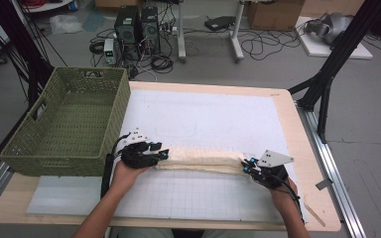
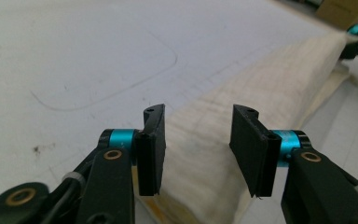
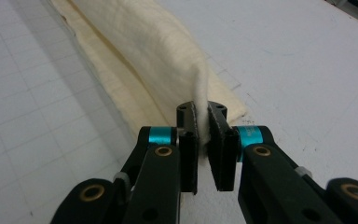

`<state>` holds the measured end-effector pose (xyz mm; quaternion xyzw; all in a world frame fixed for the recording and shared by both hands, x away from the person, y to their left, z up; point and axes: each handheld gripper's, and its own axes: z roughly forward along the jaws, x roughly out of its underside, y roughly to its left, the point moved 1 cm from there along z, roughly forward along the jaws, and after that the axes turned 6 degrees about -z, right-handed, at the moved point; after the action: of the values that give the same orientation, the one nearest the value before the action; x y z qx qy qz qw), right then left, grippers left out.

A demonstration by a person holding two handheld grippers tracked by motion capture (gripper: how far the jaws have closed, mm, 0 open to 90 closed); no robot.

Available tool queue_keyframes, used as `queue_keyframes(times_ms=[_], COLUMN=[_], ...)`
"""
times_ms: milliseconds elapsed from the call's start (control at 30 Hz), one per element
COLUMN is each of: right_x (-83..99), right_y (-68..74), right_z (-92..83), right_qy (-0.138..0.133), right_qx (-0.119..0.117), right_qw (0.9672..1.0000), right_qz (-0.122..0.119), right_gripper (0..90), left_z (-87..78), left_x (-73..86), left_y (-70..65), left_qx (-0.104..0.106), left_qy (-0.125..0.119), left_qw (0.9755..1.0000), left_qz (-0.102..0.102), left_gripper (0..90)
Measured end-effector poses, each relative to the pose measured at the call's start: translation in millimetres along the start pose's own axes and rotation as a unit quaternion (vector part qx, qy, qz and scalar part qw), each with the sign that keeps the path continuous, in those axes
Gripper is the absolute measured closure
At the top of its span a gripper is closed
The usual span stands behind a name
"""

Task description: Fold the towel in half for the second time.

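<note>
Empty green basket (image 1: 64, 124); right gripper (image 3: 203, 135) jaws clamped on cream cloth (image 3: 158, 51), left gripper (image 2: 198, 140) jaws apart.

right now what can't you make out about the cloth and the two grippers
- Cloth: how many layers it is folded into; in the high view it is too small, in the gripper views the top fold covers the rest.
- Cloth's near end in the left gripper view: cut off by the bottom edge, behind the left gripper, whose fingers stand apart off it.
- Green basket: its near inside floor, hidden by its front wall.
- Right gripper: the pinched cloth edge, hidden between the fingers.
</note>
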<state>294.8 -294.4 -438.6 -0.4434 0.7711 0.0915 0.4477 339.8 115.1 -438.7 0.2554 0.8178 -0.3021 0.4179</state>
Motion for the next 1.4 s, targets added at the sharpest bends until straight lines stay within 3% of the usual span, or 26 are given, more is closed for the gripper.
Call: queue_keyframes(times_ms=[200, 300, 367, 433, 533, 567, 667, 733, 800, 967, 1133, 1300, 1400], right_x=[0.0, -2.2, -6.9, -15.0, -31.5, -37.0, -48.4, -53.8, -57.3, -58.7, -37.2, -13.5, -1.2], right_y=[-2.3, -5.8, -10.7, -14.4, -14.7, -13.3, -7.2, -4.5, -5.5, 3.0, 12.3, 3.5, -1.4], right_z=[-4.2, -12.0, -24.2, -35.1, -40.2, -37.5, -18.6, 2.7, 19.1, 40.0, 38.2, 21.2, 11.8], right_qy=[-0.006, -0.019, -0.051, -0.085, -0.110, -0.109, -0.087, -0.064, -0.051, -0.023, 0.011, 0.040, 0.045], right_qx=[0.001, 0.006, 0.019, 0.034, 0.050, 0.052, 0.049, 0.035, 0.027, -0.019, -0.020, 0.006, 0.017], right_qw=[1.0000, 0.9995, 0.9971, 0.9927, 0.9875, 0.9872, 0.9910, 0.9934, 0.9937, 0.9944, 0.9948, 0.9935, 0.9917], right_qz=[0.007, 0.023, 0.053, 0.078, 0.101, 0.104, 0.089, 0.089, 0.096, 0.101, 0.099, 0.106, 0.119], right_gripper=[79.6, 70.1, 62.8, 56.6, 52.6, 52.3, 55.4, 58.9, 62.5, 71.4, 73.2, 73.7, 73.9], left_z=[5.8, 5.8, 6.6, 7.0, 7.1, 7.0, 6.6, 6.6, 6.2, 5.6, 5.3, 5.2, 4.1], left_x=[13.3, 13.4, 14.6, 15.5, 15.9, 16.2, 16.8, 17.2, 17.7, 17.8, 17.9, 17.8, 16.9], left_y=[2.0, 0.5, -0.8, -1.6, -3.0, -3.4, -4.0, -4.6, -5.4, -4.4, -4.2, -3.4, -2.4], left_qx=[-0.007, -0.013, -0.014, -0.016, -0.018, -0.017, -0.018, -0.018, -0.018, -0.016, -0.016, -0.016, -0.013], left_qy=[0.027, 0.030, 0.035, 0.039, 0.043, 0.045, 0.046, 0.046, 0.047, 0.047, 0.047, 0.048, 0.044], left_qw=[0.9996, 0.9994, 0.9992, 0.9989, 0.9985, 0.9984, 0.9982, 0.9981, 0.9980, 0.9981, 0.9981, 0.9983, 0.9989], left_qz=[0.001, 0.011, 0.013, 0.020, 0.029, 0.030, 0.033, 0.037, 0.038, 0.036, 0.035, 0.028, 0.011], left_gripper=[63.6, 64.6, 65.0, 66.3, 67.7, 68.1, 69.8, 70.9, 71.9, 72.8, 72.6, 70.7, 62.4])
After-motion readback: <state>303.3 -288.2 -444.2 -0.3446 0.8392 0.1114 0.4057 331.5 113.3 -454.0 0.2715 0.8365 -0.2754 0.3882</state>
